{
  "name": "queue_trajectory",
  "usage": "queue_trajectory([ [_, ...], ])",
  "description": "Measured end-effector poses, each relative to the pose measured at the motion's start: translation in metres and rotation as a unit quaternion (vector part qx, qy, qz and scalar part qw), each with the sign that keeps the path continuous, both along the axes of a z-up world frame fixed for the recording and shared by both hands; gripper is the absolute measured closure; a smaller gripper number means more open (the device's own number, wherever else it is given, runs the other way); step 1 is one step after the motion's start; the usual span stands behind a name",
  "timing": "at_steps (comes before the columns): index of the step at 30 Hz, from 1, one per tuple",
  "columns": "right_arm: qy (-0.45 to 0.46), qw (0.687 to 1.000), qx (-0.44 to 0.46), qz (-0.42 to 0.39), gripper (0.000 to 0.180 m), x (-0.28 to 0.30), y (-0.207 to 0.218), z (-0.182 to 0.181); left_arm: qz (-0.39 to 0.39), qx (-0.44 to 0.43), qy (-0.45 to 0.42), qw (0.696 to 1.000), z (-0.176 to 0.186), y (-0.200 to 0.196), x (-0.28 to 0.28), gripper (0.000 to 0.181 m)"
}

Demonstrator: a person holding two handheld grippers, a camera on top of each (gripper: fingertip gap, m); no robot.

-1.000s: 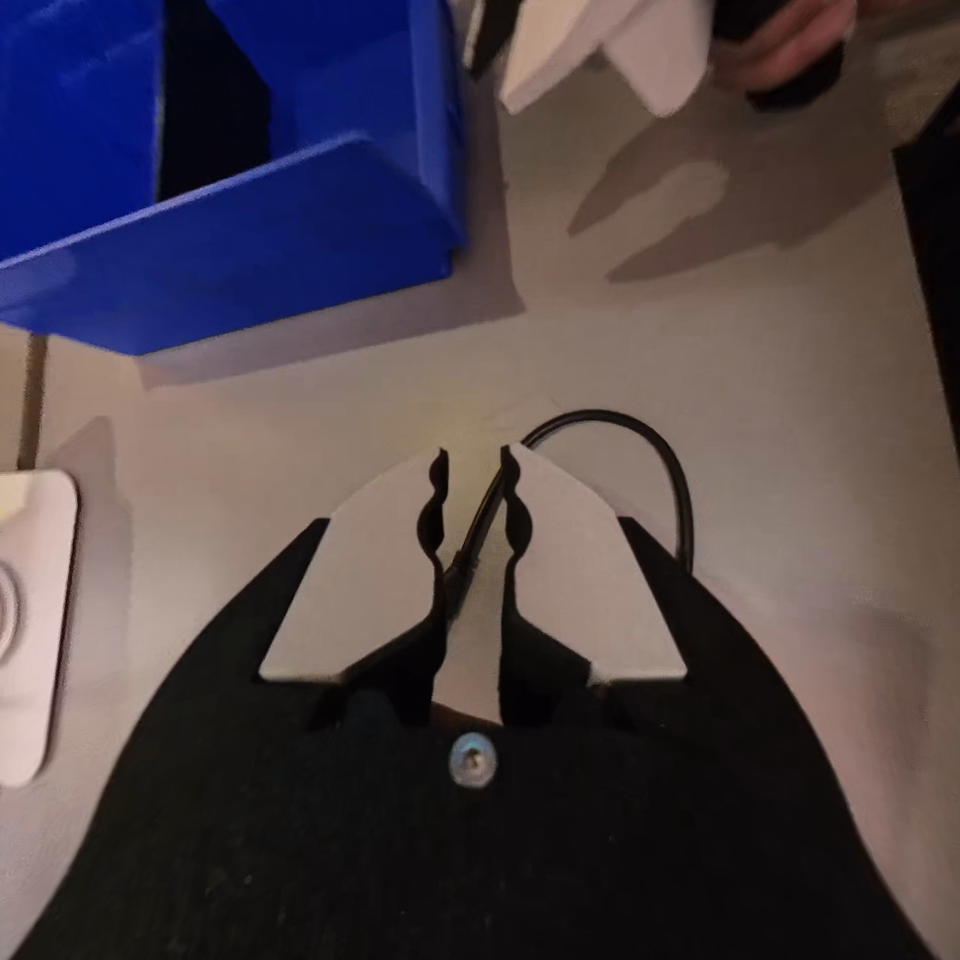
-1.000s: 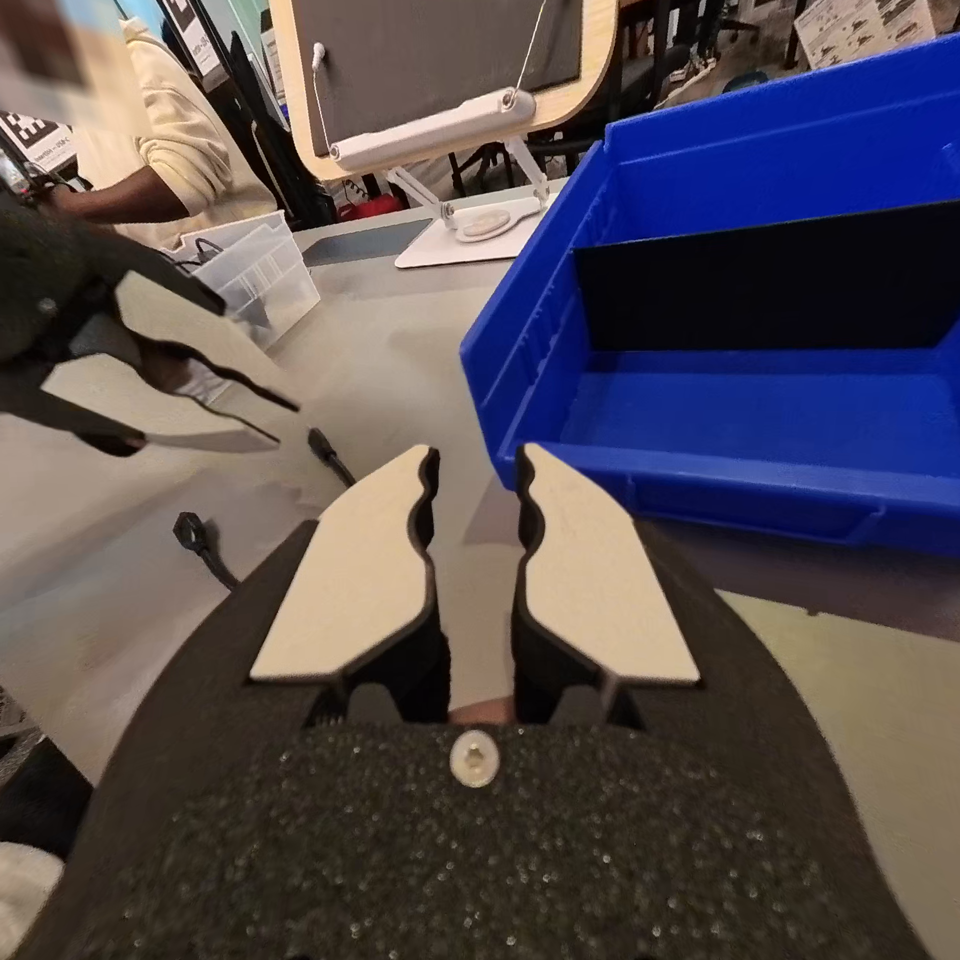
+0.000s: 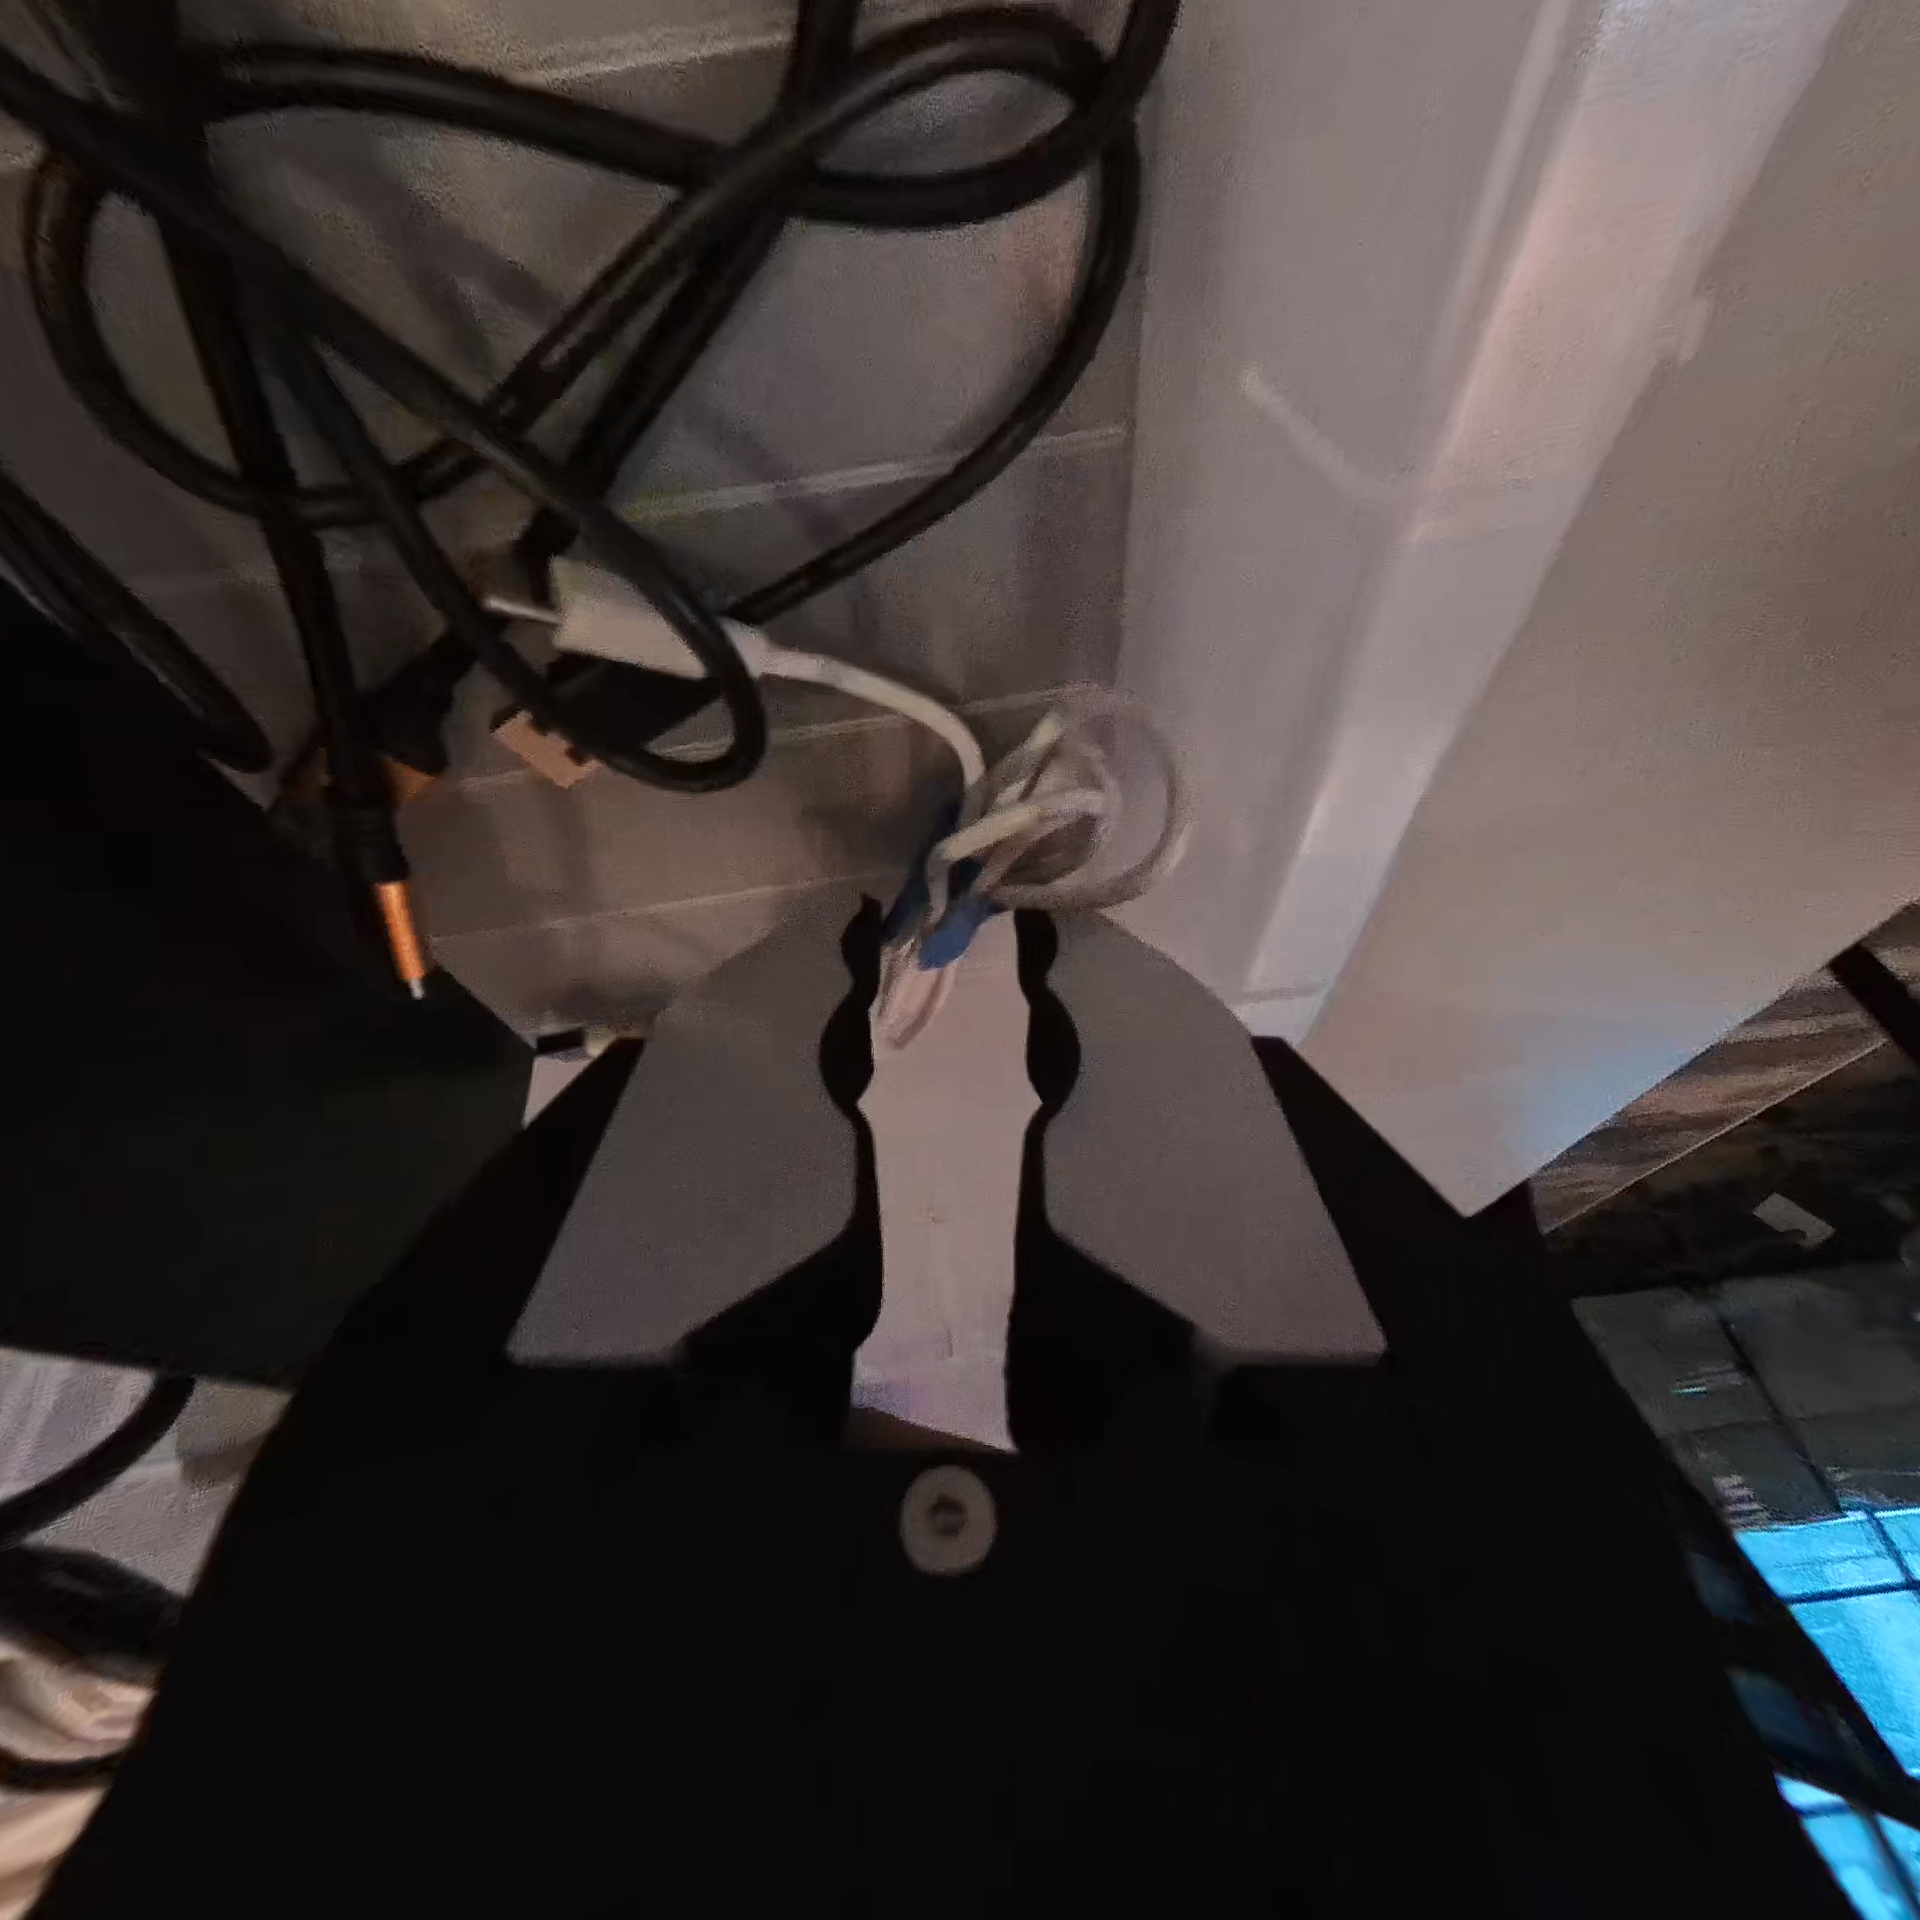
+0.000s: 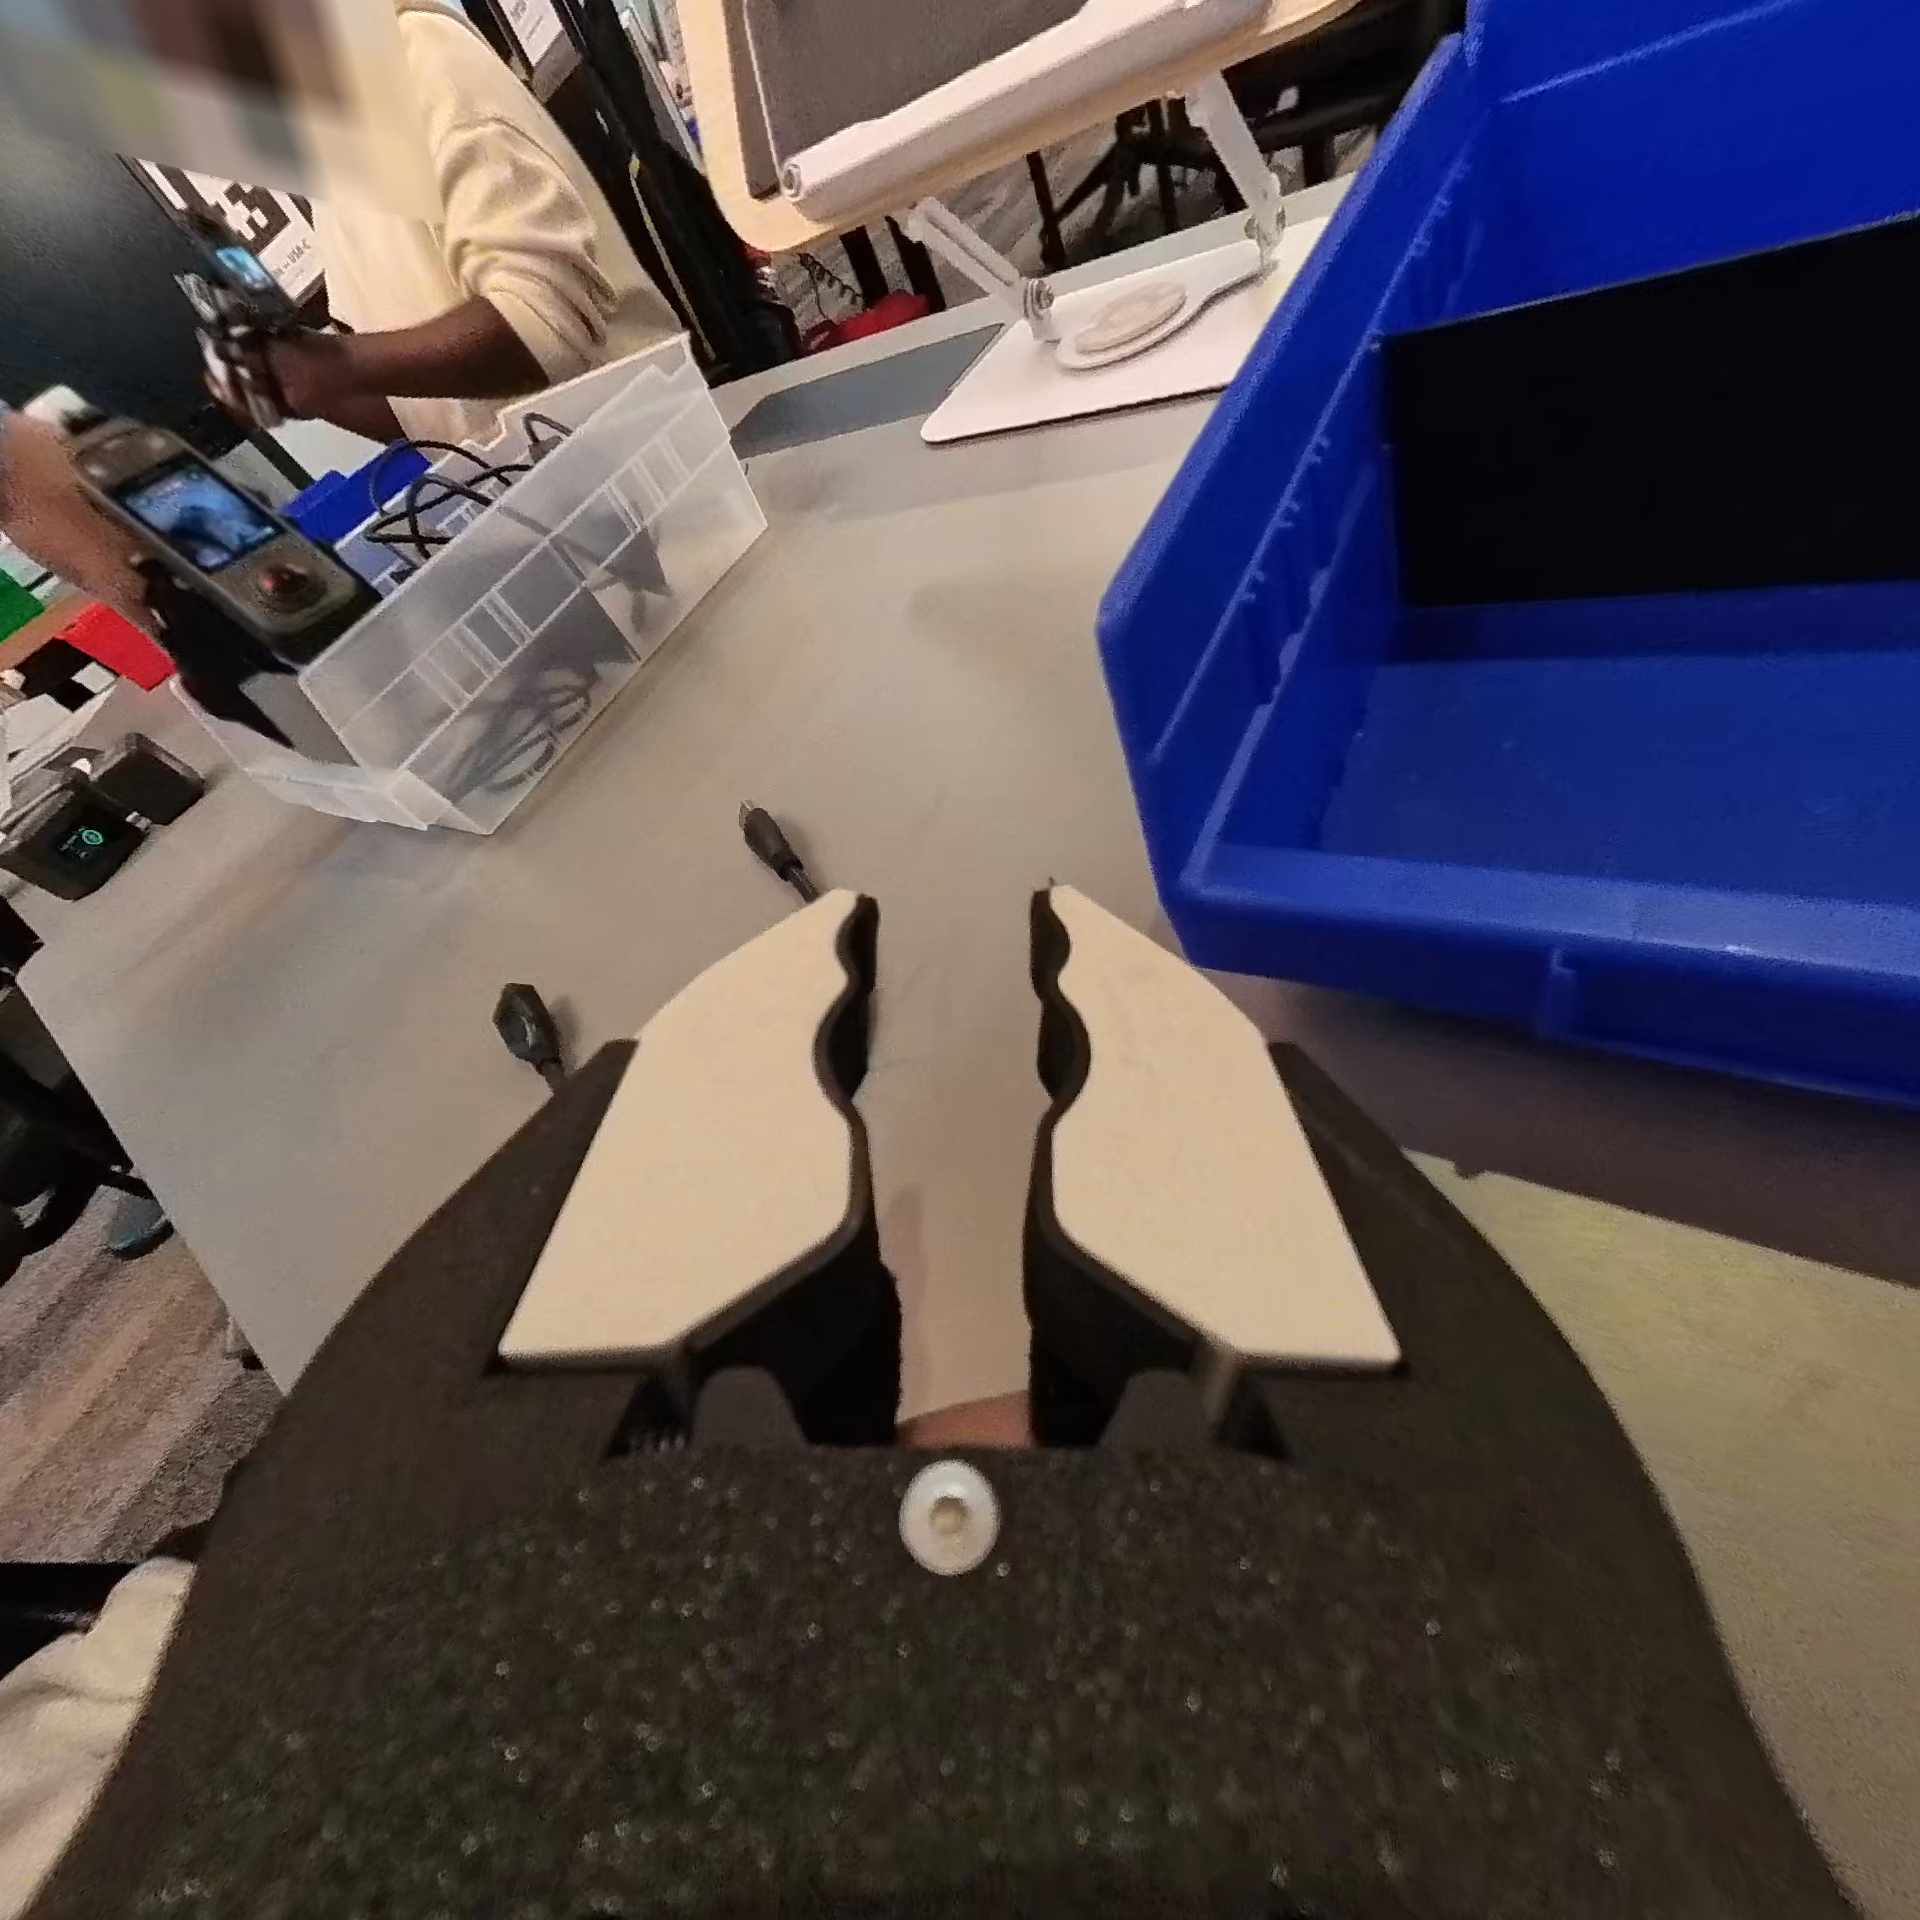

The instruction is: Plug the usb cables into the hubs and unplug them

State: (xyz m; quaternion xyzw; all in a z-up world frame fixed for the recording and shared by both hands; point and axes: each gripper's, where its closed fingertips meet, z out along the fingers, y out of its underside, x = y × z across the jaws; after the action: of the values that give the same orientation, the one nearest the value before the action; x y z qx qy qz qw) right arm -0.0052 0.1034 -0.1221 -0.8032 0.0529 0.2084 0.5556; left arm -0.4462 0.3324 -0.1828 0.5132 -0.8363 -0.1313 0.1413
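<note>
Two views to call, left wrist first. The left gripper [image 3: 940, 935] hangs over a clear plastic bin [image 3: 1039, 436], looking down into it. Inside lies a tangle of black cables [image 3: 582, 343], a white cable [image 3: 862, 691] with its white plug [image 3: 613, 623], and an orange-tipped connector [image 3: 398, 925] pointing toward the camera. The white cable ends in a small coil bound with a blue tie [image 3: 951, 914], right at the fingertips. Jaws released, a clear gap between them, nothing clamped. The picture is blurred.

Over to the right wrist view. The right gripper [image 4: 951, 904] floats above a grey surface [image 4: 914, 665], jaws parted and empty. Beside it on the right sits a blue bin [image 4: 1299, 582] with a black divider [image 4: 1662, 436], its front compartment bare. On the surface, a black USB cable shows two ends: one plug [image 4: 769, 836] just ahead of the left fingertip, long axis running away from the camera and tipped left, the other plug [image 4: 520, 1023] beside the gripper body. Farther left stands the clear bin [image 4: 540, 623], black cables inside. A white stand [image 4: 1091, 353] sits at the back; a person in a cream sleeve [image 4: 499, 197] is behind the surface.
</note>
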Motion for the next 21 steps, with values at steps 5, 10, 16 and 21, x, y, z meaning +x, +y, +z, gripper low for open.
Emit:
queue_trajectory([
  [5, 0.01, 1.0, -0.005, -0.003, 0.152, 0.002, -0.001, -0.002, -0.039, 0.043, -0.064, 0.996, 0.012, 0.008, 0.014, 0.169],
  [10, 0.013, 1.0, -0.009, 0.003, 0.152, -0.001, 0.0, -0.004, -0.068, 0.124, -0.143, 0.98, 0.061, 0.002, 0.029, 0.172],
  [16, 0.015, 1.0, -0.006, 0.001, 0.152, 0.0, -0.002, -0.002, -0.117, 0.236, -0.275, 0.925, 0.163, -0.053, 0.085, 0.173],
  [21, 0.023, 1.0, -0.003, 0.002, 0.152, 0.001, -0.004, 0.001, -0.183, 0.304, -0.374, 0.857, 0.2, -0.12, 0.152, 0.173],
])
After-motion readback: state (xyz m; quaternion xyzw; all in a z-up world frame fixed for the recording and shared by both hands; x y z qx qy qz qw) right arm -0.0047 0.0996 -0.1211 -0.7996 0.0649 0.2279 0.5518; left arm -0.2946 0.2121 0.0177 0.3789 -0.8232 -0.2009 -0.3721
